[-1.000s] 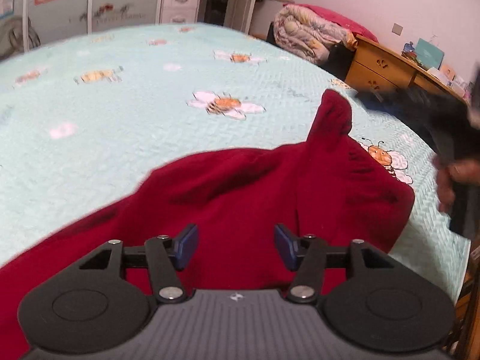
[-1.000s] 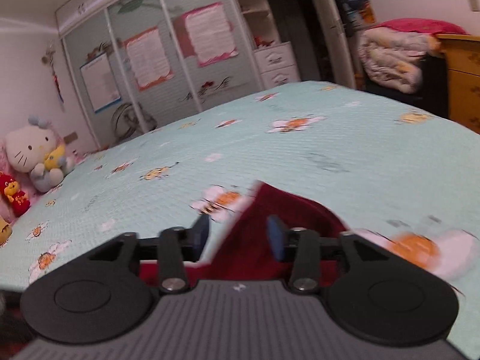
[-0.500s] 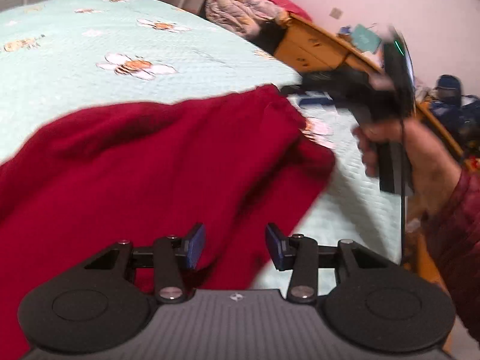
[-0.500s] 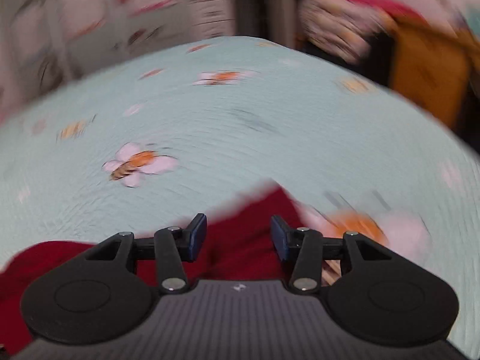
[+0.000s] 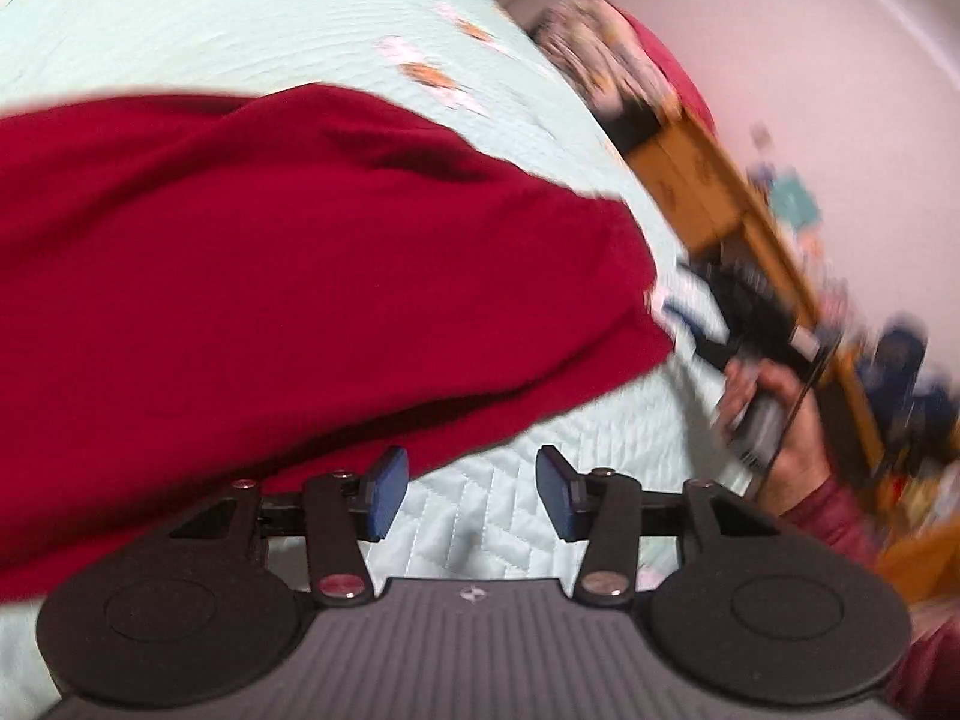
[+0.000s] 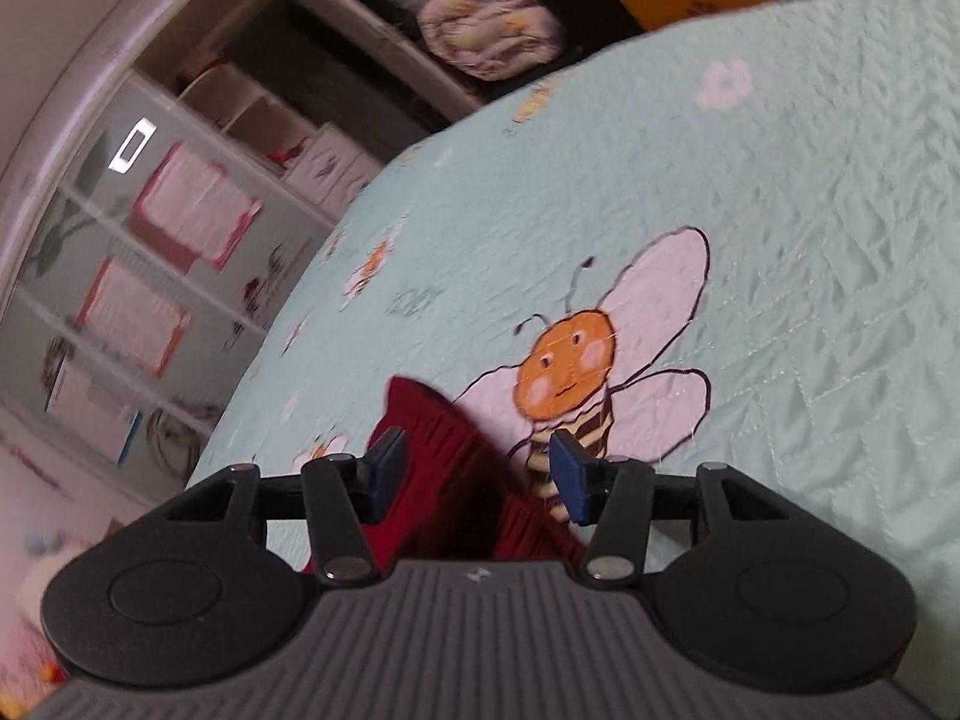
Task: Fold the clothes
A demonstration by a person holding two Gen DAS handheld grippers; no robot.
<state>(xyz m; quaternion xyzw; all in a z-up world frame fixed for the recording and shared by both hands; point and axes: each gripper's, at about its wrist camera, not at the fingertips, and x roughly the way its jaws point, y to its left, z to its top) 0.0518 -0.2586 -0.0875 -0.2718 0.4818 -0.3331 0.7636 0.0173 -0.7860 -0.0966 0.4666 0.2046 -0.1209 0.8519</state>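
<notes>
While both hand-held grippers, left (image 5: 471,492) and right (image 6: 474,477), are gaping empty, we are arranging the sweater (image 5: 270,276) on the bed (image 6: 810,240); regrasping an edge seems next.

Bed (image 5: 252,30) with pale-green quilted bee-print cover, dark red garment (image 5: 270,276) spread directly across it

Bare bedspread (image 6: 810,192) lies open from 12 to 3 o'clock of the right hand-held gripper (image 6: 477,468); the red garment (image 5: 270,276) blocks 9 to 12 o'clock of the left hand-held gripper (image 5: 474,489).
</notes>
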